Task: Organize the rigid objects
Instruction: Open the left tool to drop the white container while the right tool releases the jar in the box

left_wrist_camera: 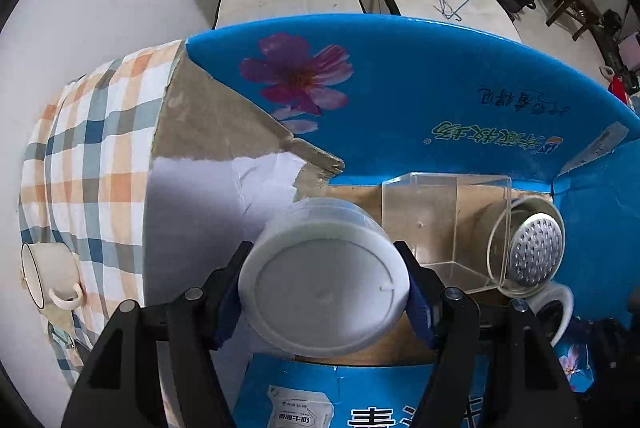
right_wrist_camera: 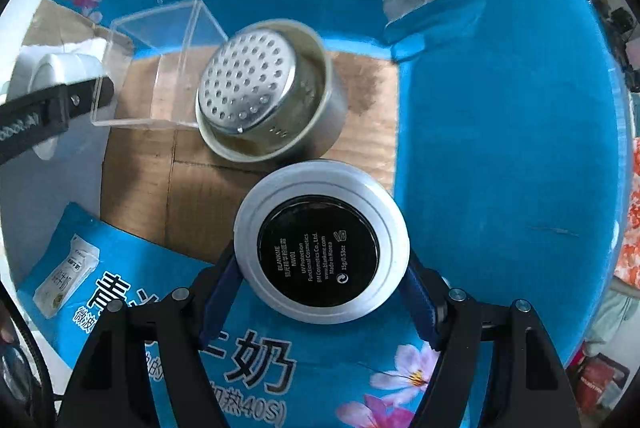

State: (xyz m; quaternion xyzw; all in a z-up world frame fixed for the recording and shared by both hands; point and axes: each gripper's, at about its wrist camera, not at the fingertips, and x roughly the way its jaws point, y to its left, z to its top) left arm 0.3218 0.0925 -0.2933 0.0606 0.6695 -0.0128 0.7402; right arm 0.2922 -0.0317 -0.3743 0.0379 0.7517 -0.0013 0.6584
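The left gripper (left_wrist_camera: 324, 292) pinches a white round tub (left_wrist_camera: 324, 280) across its rim, base toward the camera, above the open blue carton (left_wrist_camera: 400, 76). The right gripper (right_wrist_camera: 322, 280) likewise clamps a white cosmetic compact (right_wrist_camera: 322, 242) by its edge over the same carton. Both pieces appear light, rigid and smooth-walled, so a hold across the widest diameter seems safest against slipping. On the carton floor, a clear acrylic box (right_wrist_camera: 160, 68) touches a metal cup with perforated strainer (right_wrist_camera: 268, 92). A mug (left_wrist_camera: 48, 276) lies on the checked cloth (left_wrist_camera: 96, 148) outside. The tub's contents and both lids are hidden; the carton's near wall is cut off.
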